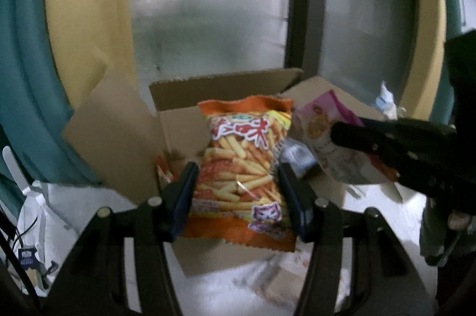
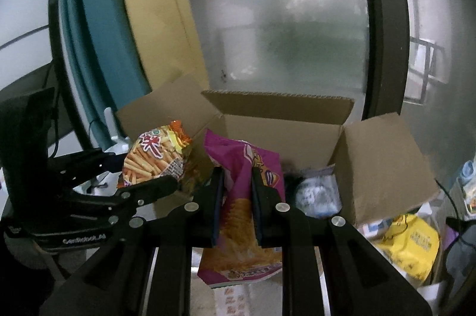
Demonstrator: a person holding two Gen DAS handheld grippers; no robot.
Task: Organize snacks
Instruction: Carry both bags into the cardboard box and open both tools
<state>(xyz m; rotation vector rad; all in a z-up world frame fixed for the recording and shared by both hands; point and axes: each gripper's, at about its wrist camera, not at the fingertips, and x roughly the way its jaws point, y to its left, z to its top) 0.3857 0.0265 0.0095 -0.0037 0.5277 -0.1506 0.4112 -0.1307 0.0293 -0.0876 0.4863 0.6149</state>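
Two upright snack bags, long axes vertical: orange bag (image 1: 241, 176) in left tongs (image 1: 238, 197), purple bag (image 2: 241, 197) in right tongs (image 2: 238, 209).

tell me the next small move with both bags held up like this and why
Probably carry both bags forward over the open cardboard box. The left gripper clamps the orange fries bag, the right gripper pinches the pink bag, and both hang in front of the box, not yet inside.

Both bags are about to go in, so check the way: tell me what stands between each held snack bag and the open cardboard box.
Nothing visible does. The orange fries bag in the left gripper and the magenta snack bag in the right gripper both face the brown cardboard box, flaps open.
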